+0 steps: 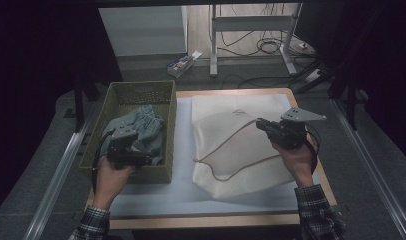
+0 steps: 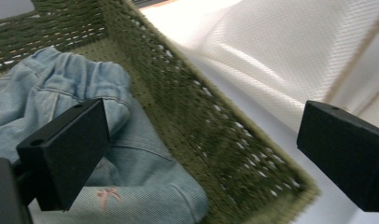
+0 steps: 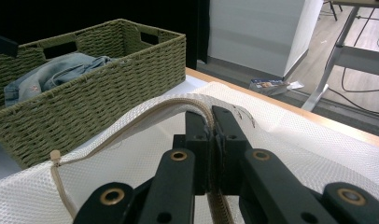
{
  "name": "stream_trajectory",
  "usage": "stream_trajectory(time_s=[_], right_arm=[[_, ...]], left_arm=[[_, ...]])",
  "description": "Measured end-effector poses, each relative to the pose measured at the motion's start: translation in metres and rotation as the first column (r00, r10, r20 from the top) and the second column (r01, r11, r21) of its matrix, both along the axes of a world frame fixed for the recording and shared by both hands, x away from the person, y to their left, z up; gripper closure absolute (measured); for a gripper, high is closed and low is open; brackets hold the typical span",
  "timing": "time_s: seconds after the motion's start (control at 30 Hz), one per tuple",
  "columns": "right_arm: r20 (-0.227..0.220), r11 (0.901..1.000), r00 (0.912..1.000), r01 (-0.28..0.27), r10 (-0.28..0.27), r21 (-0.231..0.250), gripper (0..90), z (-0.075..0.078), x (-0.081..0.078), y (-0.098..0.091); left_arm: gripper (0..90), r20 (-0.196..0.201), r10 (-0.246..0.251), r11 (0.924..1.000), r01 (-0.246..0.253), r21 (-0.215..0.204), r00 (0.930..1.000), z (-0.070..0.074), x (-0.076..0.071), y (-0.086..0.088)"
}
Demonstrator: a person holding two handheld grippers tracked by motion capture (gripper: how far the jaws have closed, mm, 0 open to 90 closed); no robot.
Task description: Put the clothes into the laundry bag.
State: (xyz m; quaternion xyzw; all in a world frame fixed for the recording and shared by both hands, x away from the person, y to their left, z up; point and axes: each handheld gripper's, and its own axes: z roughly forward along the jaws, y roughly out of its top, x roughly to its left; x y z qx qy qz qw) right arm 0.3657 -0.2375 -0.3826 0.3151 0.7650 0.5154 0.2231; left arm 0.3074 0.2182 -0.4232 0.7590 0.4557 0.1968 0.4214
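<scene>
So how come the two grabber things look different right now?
The left gripper has its fingers spread wide apart; the right gripper has its fingers pinched shut on the mesh bag's zipper edge. The left one sits over the green basket; the right one over the bag. A hand holds each.

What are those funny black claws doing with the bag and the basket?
A person holds a claw in each hand. The right gripper is pinched shut on the tan zipper edge of a white mesh laundry bag. The left gripper hangs open over crumpled blue denim clothes in a green woven basket.

One basket (image 1: 163,97), one mesh bag (image 1: 226,145)
</scene>
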Motion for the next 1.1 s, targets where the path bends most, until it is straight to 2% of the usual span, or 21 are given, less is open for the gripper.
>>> stream_trajectory(time_s=[0.33, 0.67, 0.73, 1.1], right_arm=[[0.004, 1.0000, 1.0000, -0.005, 0.005, 0.003, 84.6, 0.000, 0.000, 0.000], [0.002, 1.0000, 1.0000, -0.008, 0.008, 0.006, 84.4, 0.001, 0.000, -0.001], [0.002, 0.9999, 1.0000, -0.010, 0.010, 0.006, 84.4, 0.001, 0.000, -0.001], [-0.001, 0.9999, 0.9999, -0.014, 0.014, 0.006, 84.2, 0.000, 0.000, -0.001]], left_arm=[[2.1, -0.013, 0.049, 0.9984, -0.048, 0.031, 0.9987, -0.005, 0.027, 0.010], [2.1, -0.065, 0.093, 0.9947, -0.090, 0.049, 0.9935, -0.009, 0.050, 0.025], [2.0, -0.068, 0.096, 0.9937, -0.092, 0.063, 0.9931, -0.010, 0.054, 0.028], [0.1, -0.148, 0.147, 0.9805, -0.125, 0.152, 0.9779, -0.022, 0.081, 0.040]])
